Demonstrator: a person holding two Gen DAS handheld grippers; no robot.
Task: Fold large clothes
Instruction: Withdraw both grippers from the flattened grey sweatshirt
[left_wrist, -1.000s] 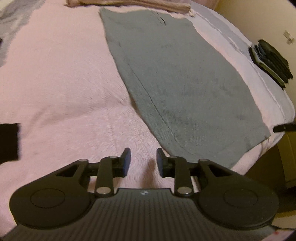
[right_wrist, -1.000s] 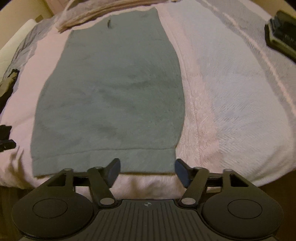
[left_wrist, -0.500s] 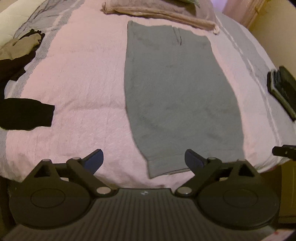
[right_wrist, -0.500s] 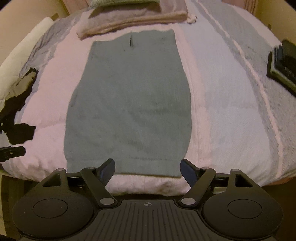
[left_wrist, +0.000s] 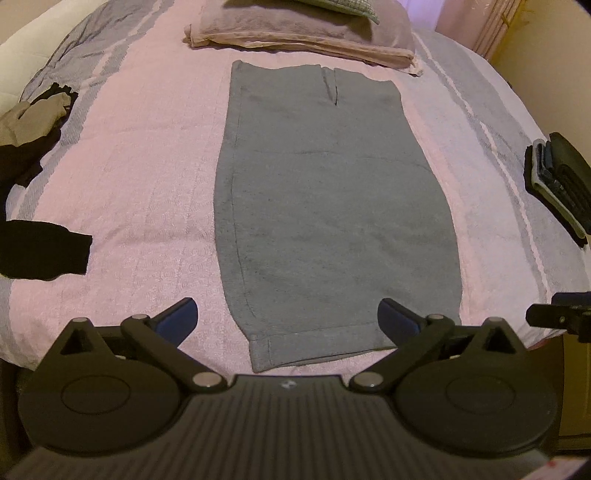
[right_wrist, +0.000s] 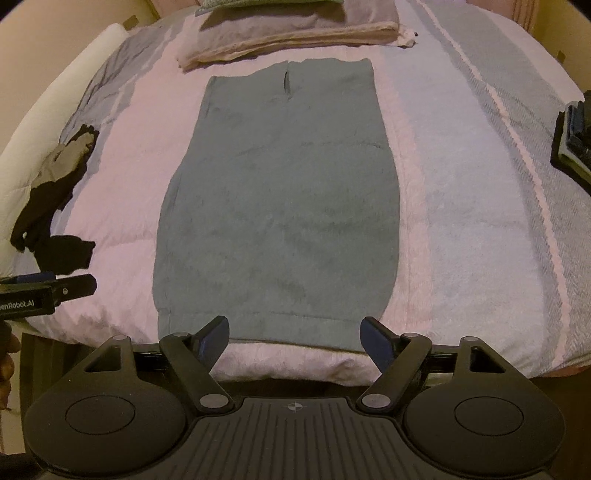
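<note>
A bed covered by a pink and grey striped textured bedspread (left_wrist: 147, 184) fills both views. The left gripper (left_wrist: 288, 317) hangs above the near edge of the bed with its blue-padded jaws spread wide and nothing between them; they have just been opening, having stood close together a second ago. The right gripper (right_wrist: 294, 336) hovers over the same edge, jaws likewise apart and empty, also just opening a little further. Beyond both lies the long grey-green knitted garment (left_wrist: 325, 206), folded into a narrow strip, flat along the middle of the bed, its hem at the near edge. Compared with a second ago, both cameras sit higher, so far more of the bed shows. At the far end lies a folded pink blanket (left_wrist: 295, 33). The left view shows a black sleeve (left_wrist: 40, 251) at the left and the right gripper's tip at the right edge. The right view shows the left gripper's side, bearing lettering. A stack of dark folded clothes (right_wrist: 572, 140) sits at the right.
</note>
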